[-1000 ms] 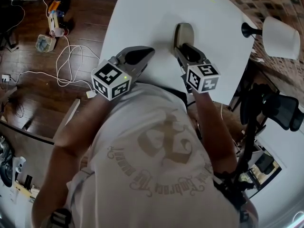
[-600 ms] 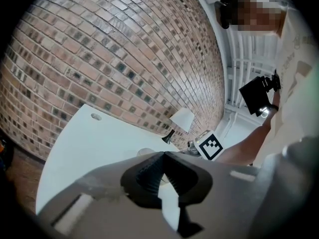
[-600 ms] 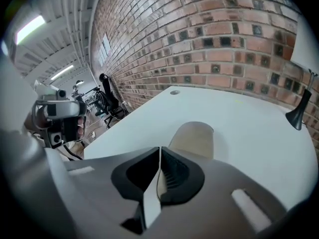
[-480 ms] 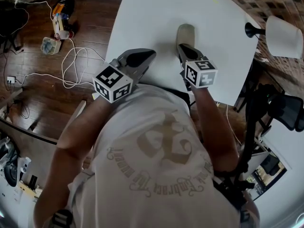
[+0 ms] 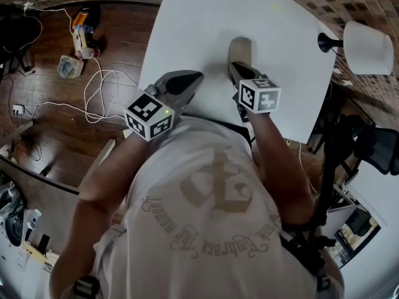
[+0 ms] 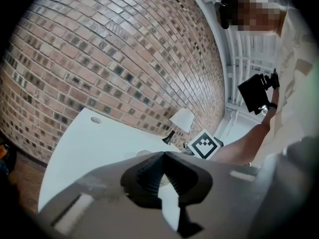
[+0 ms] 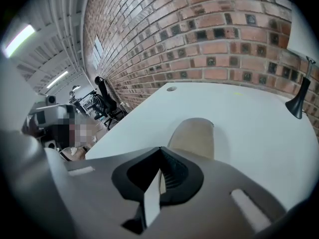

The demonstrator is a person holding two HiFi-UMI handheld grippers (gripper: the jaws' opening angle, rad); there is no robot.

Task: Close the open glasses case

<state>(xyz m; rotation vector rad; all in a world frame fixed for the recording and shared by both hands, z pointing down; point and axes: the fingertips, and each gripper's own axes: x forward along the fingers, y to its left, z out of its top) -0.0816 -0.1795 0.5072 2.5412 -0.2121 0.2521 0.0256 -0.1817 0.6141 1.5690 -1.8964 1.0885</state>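
Far off to the left of both tools, a white cable [image 5: 100, 86] curls on the brown wood floor [image 5: 43, 136]. The left hand-held gripper [image 5: 198, 75] sits over the near edge of the white counter [image 5: 199, 23], with its marker cube [image 5: 149, 116] behind it. In the left gripper view its two jaws are pressed together at the tips and there is nothing between them. It is empty and touches nothing. The tan glasses case [image 5: 240, 47] lies flat on the counter, to the right of the left hand-held gripper and well apart from it. The case is right in front of the right hand-held gripper [image 5: 232, 67], just past its tips. In the right gripper view the case [image 7: 195, 138] shows a smooth tan top, and I cannot tell if its lid is all the way down. The jaws of the right hand-held gripper [image 7: 159, 149] have just been closing and now meet at the tips, with nothing between them. I cannot tell if the tips touch the case. Its marker cube [image 5: 259, 95] sits behind it, close to the person's arm. Farther right of this hand-held gripper, a lamp [image 5: 368, 39] with a white shade stands at the far corner of the counter. A black chair [image 5: 374, 145] is on the floor past the counter's right edge.
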